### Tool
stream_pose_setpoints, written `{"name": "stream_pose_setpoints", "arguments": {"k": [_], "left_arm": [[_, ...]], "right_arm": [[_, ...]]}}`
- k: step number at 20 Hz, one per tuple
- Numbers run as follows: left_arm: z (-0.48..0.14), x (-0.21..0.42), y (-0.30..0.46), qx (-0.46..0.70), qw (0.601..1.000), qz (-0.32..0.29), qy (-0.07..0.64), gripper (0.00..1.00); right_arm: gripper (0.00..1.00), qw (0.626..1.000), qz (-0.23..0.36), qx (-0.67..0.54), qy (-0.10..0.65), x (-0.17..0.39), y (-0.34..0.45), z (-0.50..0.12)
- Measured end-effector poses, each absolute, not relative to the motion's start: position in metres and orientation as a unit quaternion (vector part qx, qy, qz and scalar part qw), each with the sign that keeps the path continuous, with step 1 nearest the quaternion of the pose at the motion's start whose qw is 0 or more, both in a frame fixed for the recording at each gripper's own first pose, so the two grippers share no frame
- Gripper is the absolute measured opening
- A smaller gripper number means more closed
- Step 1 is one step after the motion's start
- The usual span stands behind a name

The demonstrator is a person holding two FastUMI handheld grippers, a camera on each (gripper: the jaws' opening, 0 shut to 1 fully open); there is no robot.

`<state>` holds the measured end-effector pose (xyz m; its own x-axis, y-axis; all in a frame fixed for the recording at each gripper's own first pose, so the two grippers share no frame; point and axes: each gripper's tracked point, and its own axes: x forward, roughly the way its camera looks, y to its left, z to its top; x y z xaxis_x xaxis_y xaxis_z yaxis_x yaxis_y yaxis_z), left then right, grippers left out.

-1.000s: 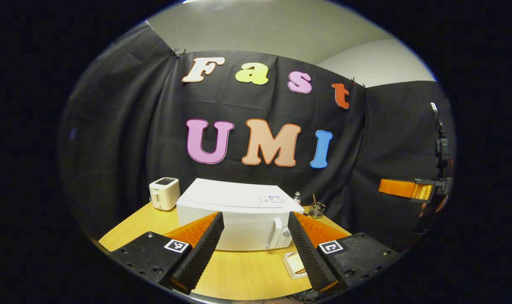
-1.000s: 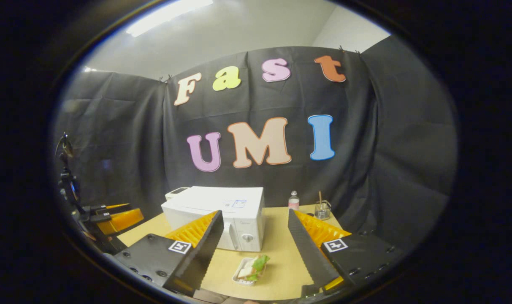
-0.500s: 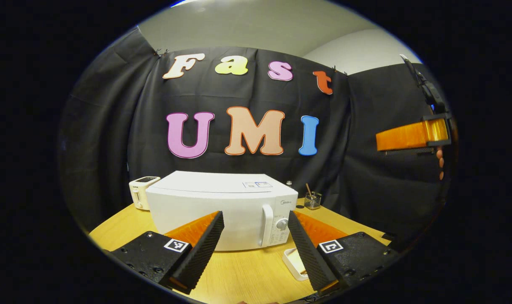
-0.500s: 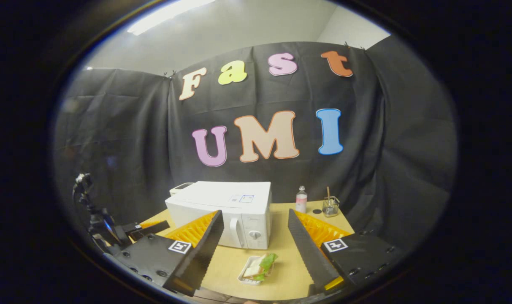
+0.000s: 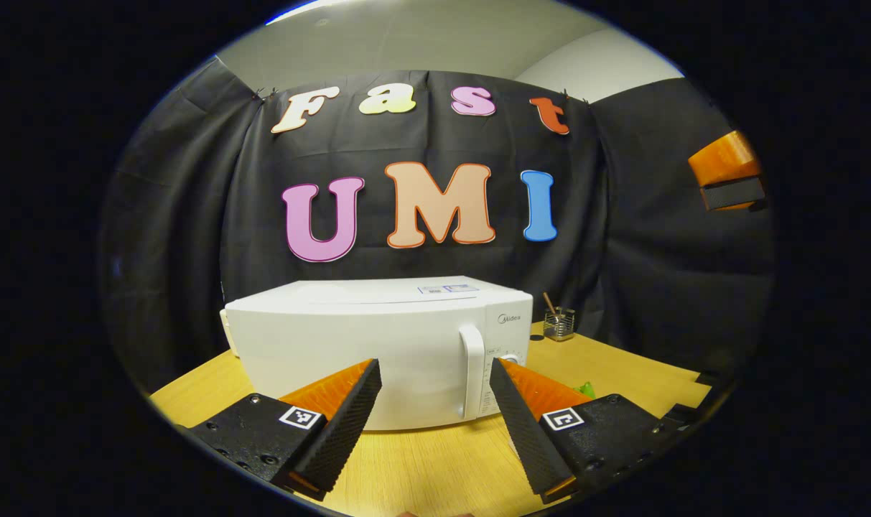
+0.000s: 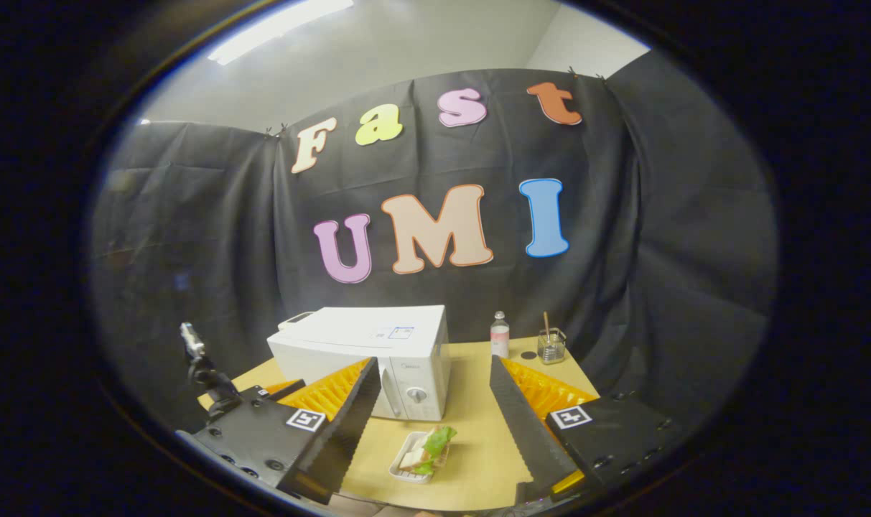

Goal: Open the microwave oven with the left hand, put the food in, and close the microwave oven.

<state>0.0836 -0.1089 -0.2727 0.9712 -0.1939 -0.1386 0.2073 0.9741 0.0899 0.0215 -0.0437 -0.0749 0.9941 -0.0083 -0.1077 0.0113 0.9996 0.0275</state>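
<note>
L gripper (image 5: 435, 402): jaws spread wide, nothing between them, lined up short of the microwave (image 5: 378, 345) front. Door shut. I'd take the vertical handle (image 5: 472, 370) beside the control panel — rigid plastic, smooth, so pinch square and pull level or the pads may slip. Oven looks heavy enough to stay put, I reckon. R gripper (image 6: 435, 409) also gaping, empty, hanging over the table (image 6: 471, 445). Food: sandwich (image 6: 429, 449) w/ lettuce in a shallow tray (image 6: 399, 470), just in front of the oven. Soft, loose; grip the tray rim, not the bread.
</note>
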Motion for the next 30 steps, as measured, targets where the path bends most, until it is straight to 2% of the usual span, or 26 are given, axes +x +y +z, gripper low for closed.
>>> {"name": "stream_pose_setpoints", "arguments": {"k": [1,2,3,4,6,7,8,9,12,13,18,21,22,23,24,25,26,29,30], "left_arm": [[-0.285,0.091,-0.109,0.056,0.991,-0.097,0.072,0.92],[-0.3,0.098,-0.11,0.057,0.99,-0.094,0.083,0.96],[-0.316,0.103,-0.113,0.051,0.989,-0.095,0.102,0.96],[-0.328,0.106,-0.119,0.041,0.987,-0.102,0.114,0.96],[-0.348,0.114,-0.126,0.028,0.985,-0.107,0.133,0.97],[-0.354,0.119,-0.129,0.025,0.984,-0.108,0.136,0.97],[-0.359,0.124,-0.131,0.026,0.984,-0.11,0.137,0.96],[-0.362,0.129,-0.133,0.031,0.984,-0.11,0.138,0.97],[-0.369,0.144,-0.132,0.041,0.985,-0.103,0.135,0.96],[-0.371,0.147,-0.133,0.043,0.985,-0.101,0.134,0.97],[-0.383,0.16,-0.138,0.052,0.984,-0.098,0.139,0.97],[-0.374,0.164,-0.147,0.05,0.986,-0.106,0.118,0.92],[-0.375,0.164,-0.154,0.044,0.986,-0.116,0.115,0.8],[-0.377,0.162,-0.161,0.045,0.984,-0.124,0.12,0.71],[-0.38,0.161,-0.162,0.049,0.983,-0.122,0.125,0.48],[-0.384,0.166,-0.163,0.054,0.984,-0.119,0.123,0.39],[-0.379,0.162,-0.162,0.057,0.985,-0.114,0.118,0.28],[-0.379,0.162,-0.162,0.056,0.985,-0.108,0.12,0.27],[-0.38,0.162,-0.162,0.057,0.984,-0.109,0.125,0.23]], "right_arm": [[0.94,0.999,-0.007,0.013,0.051,0.02,-0.048,-0.074],[0.94,0.999,-0.013,0.011,0.046,0.017,-0.055,-0.074],[0.97,0.999,-0.021,0.006,0.041,0.016,-0.062,-0.072],[0.94,0.999,-0.026,0.0,0.037,0.013,-0.065,-0.073],[0.94,0.999,-0.028,-0.003,0.038,0.008,-0.067,-0.076],[0.97,0.999,-0.026,0.0,0.04,0.006,-0.067,-0.078],[0.94,0.999,-0.022,0.004,0.04,0.004,-0.067,-0.08],[0.97,0.999,-0.018,0.008,0.042,0.004,-0.067,-0.082],[0.97,0.999,-0.018,0.012,0.045,0.005,-0.071,-0.089],[0.94,0.999,-0.02,0.015,0.045,0.006,-0.073,-0.089],[0.91,0.999,-0.021,0.022,0.044,0.01,-0.076,-0.097],[0.91,0.998,-0.027,0.02,0.05,0.011,-0.08,-0.105],[0.96,0.998,-0.027,0.022,0.052,0.012,-0.08,-0.108],[0.92,0.998,-0.025,0.024,0.056,0.013,-0.079,-0.112],[0.92,0.998,-0.02,0.024,0.06,0.013,-0.077,-0.118],[0.96,0.997,-0.015,0.022,0.066,0.012,-0.076,-0.123],[0.92,0.997,-0.014,0.021,0.071,0.01,-0.077,-0.127],[0.92,0.997,-0.017,0.023,0.071,0.008,-0.079,-0.128],[0.92,0.997,-0.018,0.026,0.069,0.007,-0.081,-0.128]]}}
